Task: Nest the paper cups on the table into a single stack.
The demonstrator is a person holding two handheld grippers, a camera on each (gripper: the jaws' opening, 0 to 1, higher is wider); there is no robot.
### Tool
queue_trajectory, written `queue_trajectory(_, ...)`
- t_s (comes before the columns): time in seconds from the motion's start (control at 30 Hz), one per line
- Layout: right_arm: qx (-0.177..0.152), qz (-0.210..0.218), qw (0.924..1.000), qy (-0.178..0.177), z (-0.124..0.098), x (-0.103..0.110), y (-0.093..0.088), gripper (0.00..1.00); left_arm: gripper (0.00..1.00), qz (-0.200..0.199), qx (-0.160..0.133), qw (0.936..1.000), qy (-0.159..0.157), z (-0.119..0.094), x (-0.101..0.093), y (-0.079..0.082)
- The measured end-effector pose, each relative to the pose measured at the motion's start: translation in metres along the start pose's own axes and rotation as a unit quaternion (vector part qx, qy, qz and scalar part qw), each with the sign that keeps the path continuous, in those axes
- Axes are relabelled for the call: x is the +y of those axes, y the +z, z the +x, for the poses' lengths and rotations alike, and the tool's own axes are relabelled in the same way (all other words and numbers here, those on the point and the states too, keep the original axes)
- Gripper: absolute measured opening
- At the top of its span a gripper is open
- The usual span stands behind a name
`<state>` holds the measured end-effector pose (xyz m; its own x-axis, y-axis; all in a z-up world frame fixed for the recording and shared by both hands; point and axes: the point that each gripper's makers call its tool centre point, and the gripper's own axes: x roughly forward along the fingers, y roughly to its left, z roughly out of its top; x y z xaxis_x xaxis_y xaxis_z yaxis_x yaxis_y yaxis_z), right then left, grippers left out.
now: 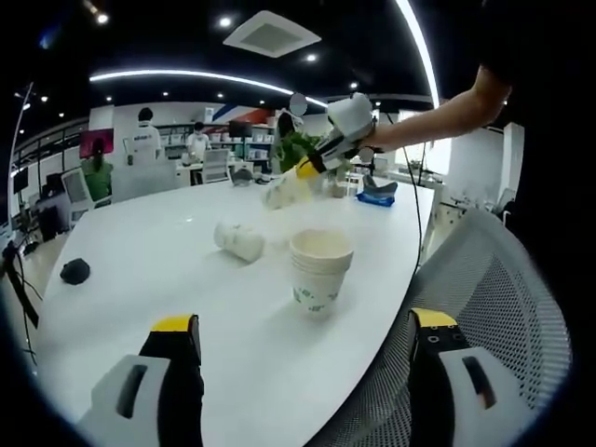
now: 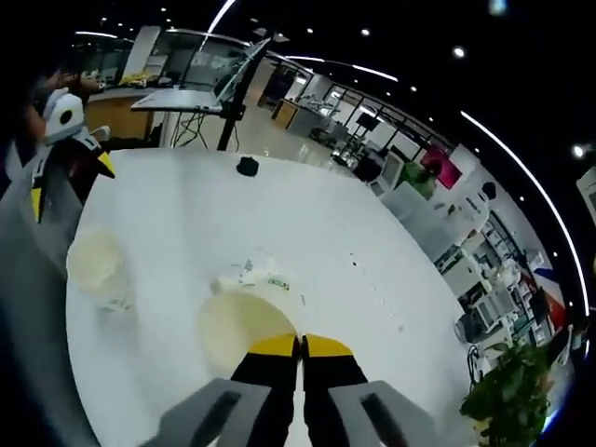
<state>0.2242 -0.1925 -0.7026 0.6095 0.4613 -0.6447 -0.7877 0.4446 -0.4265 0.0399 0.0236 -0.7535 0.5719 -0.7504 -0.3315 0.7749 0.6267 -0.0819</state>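
Note:
An upright stack of paper cups (image 1: pixel 321 270) stands on the white table (image 1: pixel 140 242), just ahead of my open left gripper (image 1: pixel 304 321), which holds nothing. A single cup (image 1: pixel 239 239) lies on its side to the left of the stack. Farther back, my right gripper (image 1: pixel 304 169) holds another paper cup (image 1: pixel 284 193) in the air above the table. In the right gripper view, my right gripper (image 2: pixel 300 345) is shut on the rim of that cup (image 2: pixel 237 331), whose mouth faces the camera. Beyond it are the lying cup (image 2: pixel 256 273), the stack (image 2: pixel 98 265) and the left gripper (image 2: pixel 65 163).
A small black object (image 1: pixel 74 271) (image 2: pixel 247 166) lies on the table's far side. A grey mesh chair (image 1: pixel 494 298) sits against the table's near edge. A blue item (image 1: pixel 377 197) and a green plant (image 1: pixel 296 149) are at the far end. People stand in the office behind.

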Motion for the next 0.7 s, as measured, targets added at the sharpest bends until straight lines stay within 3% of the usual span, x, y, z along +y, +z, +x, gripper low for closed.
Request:
queue_trajectory(0.37, 0.004, 0.016, 0.9963, 0.085, -0.029, 0.037, 0.022, 0.0, 0.91, 0.002, 0.001, 1.0, 0.0, 0.0, 0.0, 0.0)
queue_trajectory(0.7, 0.002, 0.008, 0.988, 0.154, -0.036, 0.073, 0.04, 0.0, 0.91, 0.003, 0.003, 1.0, -0.001, 0.0, -0.001, 0.0)
